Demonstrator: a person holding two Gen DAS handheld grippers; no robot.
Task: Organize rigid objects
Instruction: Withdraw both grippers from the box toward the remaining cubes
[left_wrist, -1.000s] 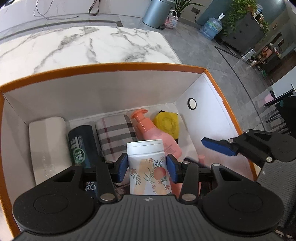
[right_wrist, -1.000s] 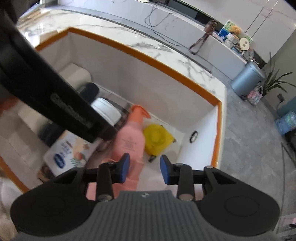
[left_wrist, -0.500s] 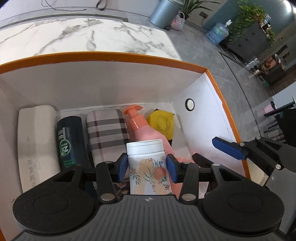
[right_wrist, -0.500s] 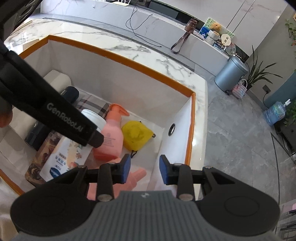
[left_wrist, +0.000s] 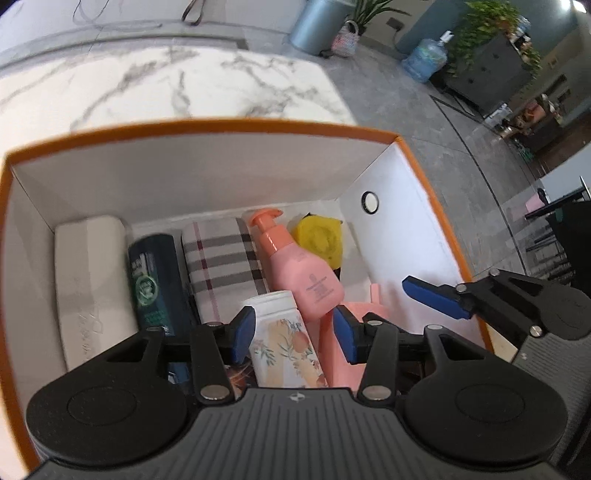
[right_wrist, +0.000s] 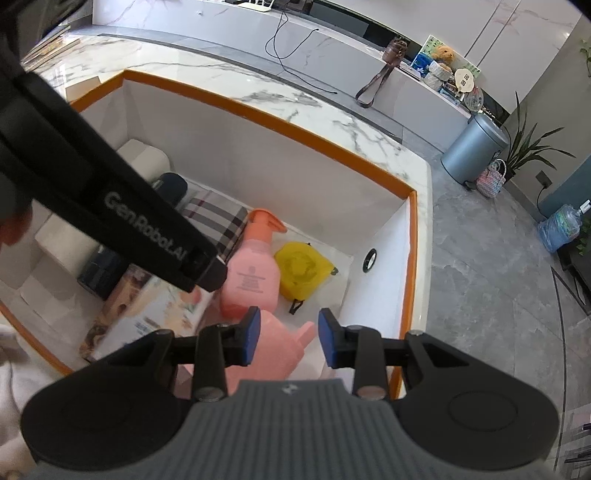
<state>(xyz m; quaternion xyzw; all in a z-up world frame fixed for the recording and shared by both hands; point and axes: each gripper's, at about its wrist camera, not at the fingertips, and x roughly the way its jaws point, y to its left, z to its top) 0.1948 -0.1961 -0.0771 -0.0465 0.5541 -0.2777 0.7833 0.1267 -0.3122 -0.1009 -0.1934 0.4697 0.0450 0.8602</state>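
1. Left gripper: jaws have just been opening. The floral bottle stands between the pads. The left pad is at its side and a gap shows at the right pad, so I read it as released, not gripped.
2. Right gripper: closed to its narrowest with nothing between the pads. It hovers over the box's 4 o'clock corner.
3. Location: the bottle is inside the orange-rimmed box, upright at 6 o'clock on the floor. The pink pump bottle leans just beside it at 1 o'clock, and the plaid case lies at 11 o'clock.
4. Handling (judgement): hard plastic, stiff, probably light. The glossy label is likely slippery.
5. Hold point (judgement): across the body just below the white cap. Avoid the cap itself, since it may turn.
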